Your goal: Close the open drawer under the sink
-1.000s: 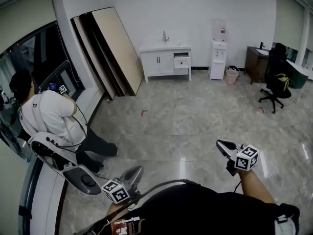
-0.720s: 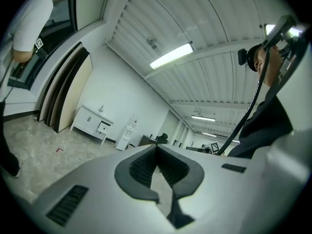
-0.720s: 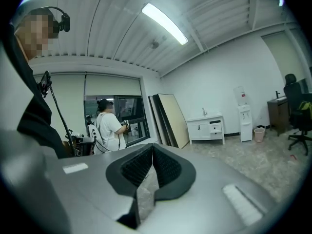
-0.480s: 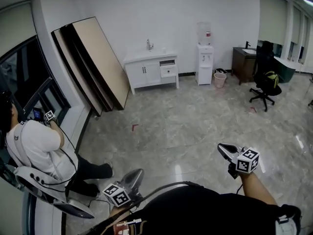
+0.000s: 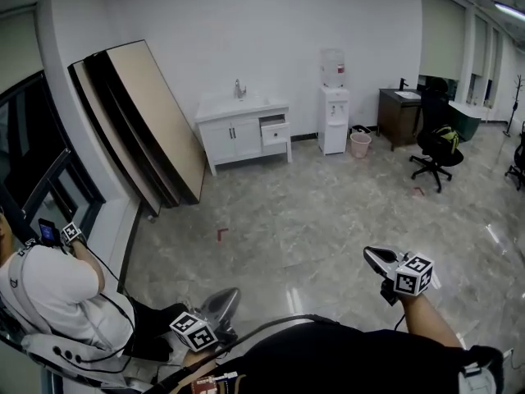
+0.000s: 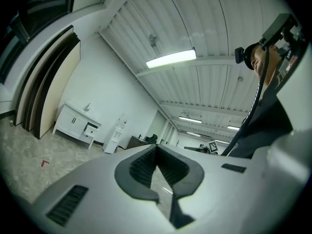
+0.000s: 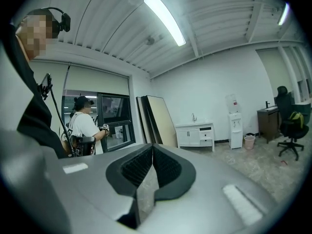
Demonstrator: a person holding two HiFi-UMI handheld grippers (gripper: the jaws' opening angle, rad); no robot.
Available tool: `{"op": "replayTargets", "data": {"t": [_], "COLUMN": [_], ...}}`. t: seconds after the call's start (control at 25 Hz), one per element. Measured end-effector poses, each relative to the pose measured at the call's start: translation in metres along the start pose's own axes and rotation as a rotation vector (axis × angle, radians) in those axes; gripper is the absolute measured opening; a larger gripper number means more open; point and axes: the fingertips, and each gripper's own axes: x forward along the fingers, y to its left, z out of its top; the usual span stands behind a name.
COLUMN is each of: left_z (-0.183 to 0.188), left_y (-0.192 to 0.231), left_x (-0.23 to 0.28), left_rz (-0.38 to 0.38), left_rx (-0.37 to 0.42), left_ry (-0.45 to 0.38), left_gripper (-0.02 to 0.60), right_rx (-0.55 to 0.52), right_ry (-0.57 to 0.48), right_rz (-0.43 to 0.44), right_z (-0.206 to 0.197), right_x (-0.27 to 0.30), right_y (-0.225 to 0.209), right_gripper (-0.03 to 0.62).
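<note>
Far ahead of both pairs of jaws, against the back wall, the white sink cabinet has its upper right drawer pulled out. Your left gripper has its jaws pressed together at the tips, with nothing between them. Your right gripper is likewise closed and empty. Both point roughly level across the marble floor, well apart from the drawer. A water dispenser stands just right of the cabinet.

The white drawer, seemingly the upper one, juts open at the right of the sink cabinet.
</note>
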Motion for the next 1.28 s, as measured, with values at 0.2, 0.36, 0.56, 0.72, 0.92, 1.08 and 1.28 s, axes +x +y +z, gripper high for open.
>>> {"op": "replayTargets", "data": {"t": [0.2, 0.36, 0.56, 0.72, 0.92, 1.08, 1.28], "left_z": [0.0, -0.006, -0.005, 0.015, 0.03, 0.044, 0.044], "left_y": [0.042, 0.064, 0.098, 0.119, 0.137, 0.156, 0.174], "left_x": [-0.008, -0.006, 0.017, 0.056, 0.124, 0.181, 0.24], "left_rz": [0.015, 0.062, 0.128, 0.176, 0.255, 0.297, 0.299], "left_rx": [-0.025, -0.034, -0.038, -0.015, 0.002, 0.016, 0.003], "left_ry": [-0.021, -0.008, -0.017, -0.044, -0.064, -0.091, -0.096], "left_gripper": [0.0, 0.0, 0.0, 0.0, 0.0, 0.0, 0.0], "right_rx": [-0.001, 0.017, 0.048, 0.06, 0.053, 0.025, 0.027], "right_ry": [0.036, 0.039, 0.034, 0.033, 0.034, 0.029, 0.047], "right_rz": [0.011, 0.038, 0.112, 0.178, 0.257, 0.314, 0.326], "right_z": [-0.005, -0.009, -0.009, 0.007, 0.032, 0.052, 0.053], "right_x": [0.042, 0.076, 0.129, 0.175, 0.224, 0.259, 0.282], "right_y": [-0.002, -0.02, -0.057, -0.105, -0.176, -0.228, -0.286], "right_gripper": [0.003, 0.003, 0.003, 0.003, 0.003, 0.003, 0.003]}}
